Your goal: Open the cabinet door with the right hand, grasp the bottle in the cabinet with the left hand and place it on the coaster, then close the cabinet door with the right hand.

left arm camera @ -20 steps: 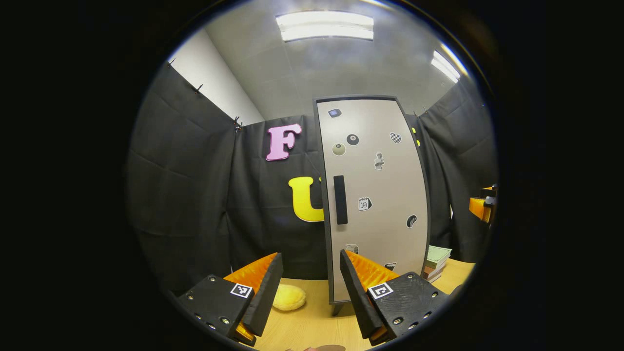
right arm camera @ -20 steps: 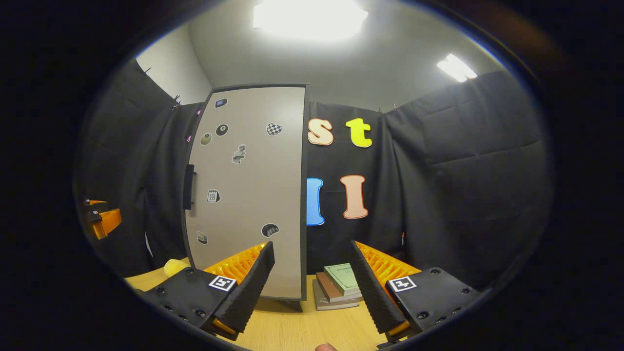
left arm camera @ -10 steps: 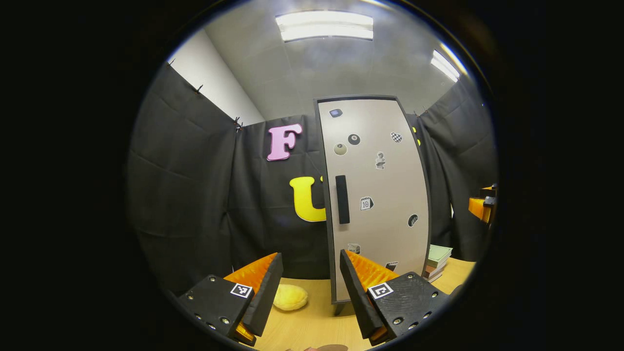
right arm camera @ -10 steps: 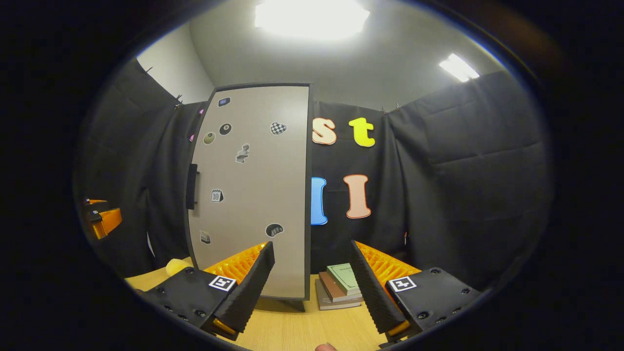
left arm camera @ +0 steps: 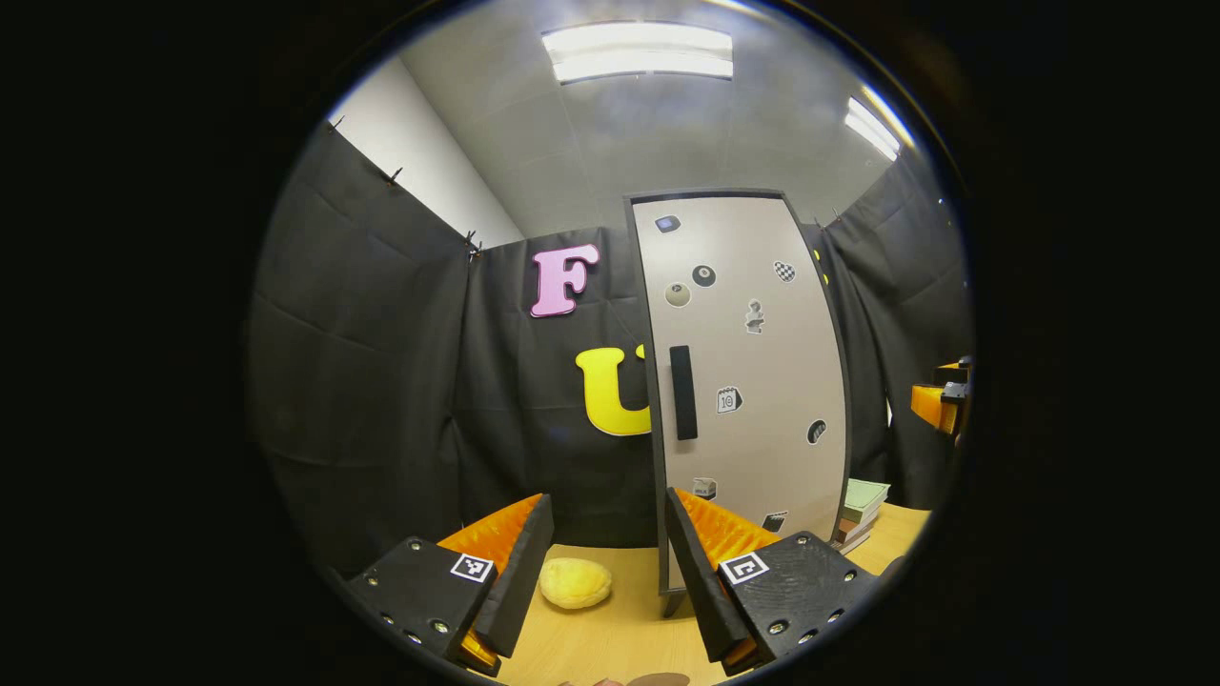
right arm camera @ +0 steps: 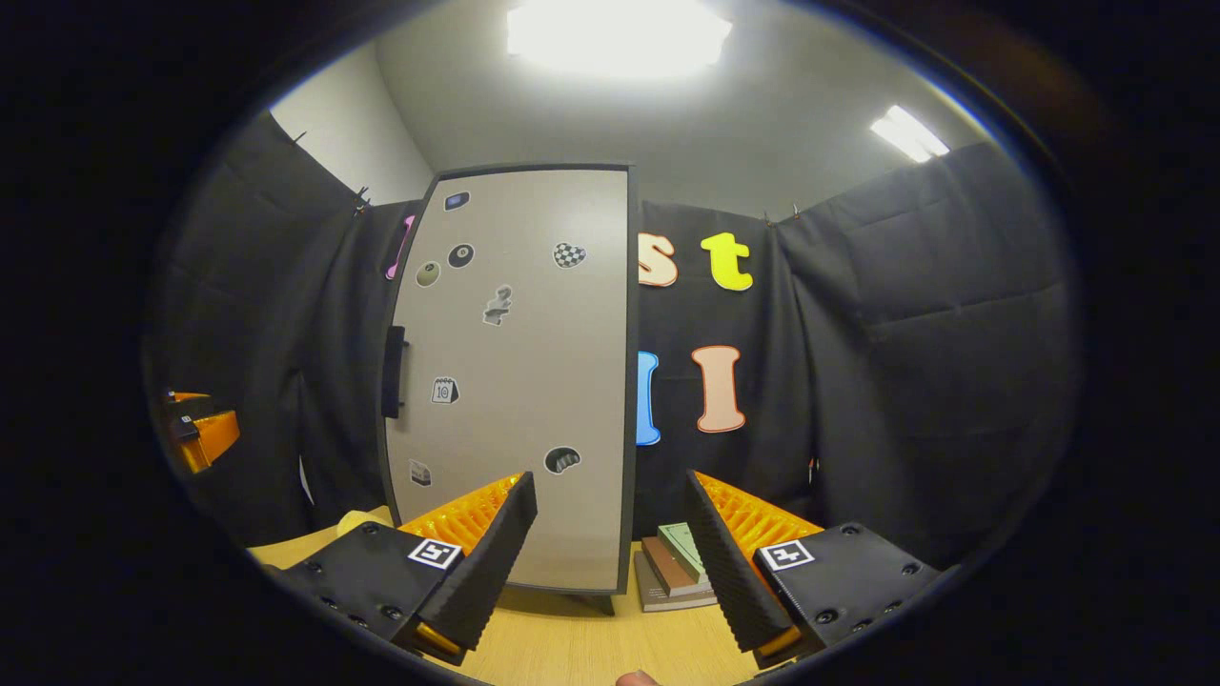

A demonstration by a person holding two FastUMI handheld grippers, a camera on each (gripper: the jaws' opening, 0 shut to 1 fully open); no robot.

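Note:
A tall cabinet stands on the wooden table, its grey door (left arm camera: 753, 381) (right arm camera: 519, 381) shut and dotted with small stickers. The black vertical handle (left arm camera: 682, 393) (right arm camera: 394, 372) sits on the door's left side. The bottle is hidden behind the shut door. My left gripper (left arm camera: 605, 572) is open and holds nothing, well short of the cabinet. My right gripper (right arm camera: 610, 562) is also open with nothing in it, facing the door's right half from a distance. Each gripper shows at the other view's edge: right (left arm camera: 939, 400), left (right arm camera: 200, 433). A brown round rim (left arm camera: 658, 679) peeks in at the bottom.
A yellow soft lump (left arm camera: 575, 582) (right arm camera: 357, 521) lies on the table (left arm camera: 610, 638) left of the cabinet. A stack of books (left arm camera: 863, 510) (right arm camera: 677, 567) rests to the cabinet's right. Black cloth walls close in on all sides.
The cabinet has slid to the right in both views and looks slightly nearer in the right gripper view. Both grippers stay open.

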